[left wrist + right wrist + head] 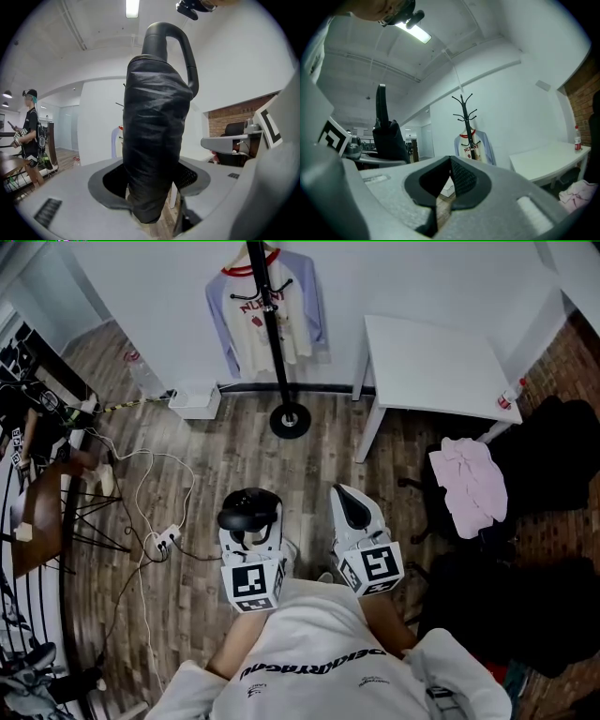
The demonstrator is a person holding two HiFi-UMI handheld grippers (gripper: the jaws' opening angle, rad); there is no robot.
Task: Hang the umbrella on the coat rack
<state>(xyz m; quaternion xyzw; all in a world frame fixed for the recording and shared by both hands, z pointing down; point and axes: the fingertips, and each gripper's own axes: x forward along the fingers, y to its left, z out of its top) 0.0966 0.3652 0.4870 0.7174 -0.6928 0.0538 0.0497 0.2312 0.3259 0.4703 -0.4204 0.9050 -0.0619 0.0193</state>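
Folded black umbrella [157,140] is clamped upright between the jaws of the left gripper [250,538]; the pads are pressed on its lower fabric part. Hooked handle [174,44] is at the top, curling over to the right in the left gripper view. In the head view the umbrella is seen end-on, low at centre, just in front of the person's torso.

Right gripper [349,504] is held just beside the left one, not touching the umbrella. Its jaws are together at the tips, with nothing between them.

Coat rack [271,320] is standing against the white wall, well apart from both grippers, straight ahead. 1 shirt [295,320] is hung on it. White table [427,367] is placed right of the rack, with 1 bottle [507,397] at its far edge. Pink cloth [469,486] is draped on a dark chair at right. Cables and 1 power strip [165,540] are lying on the wood floor at left.
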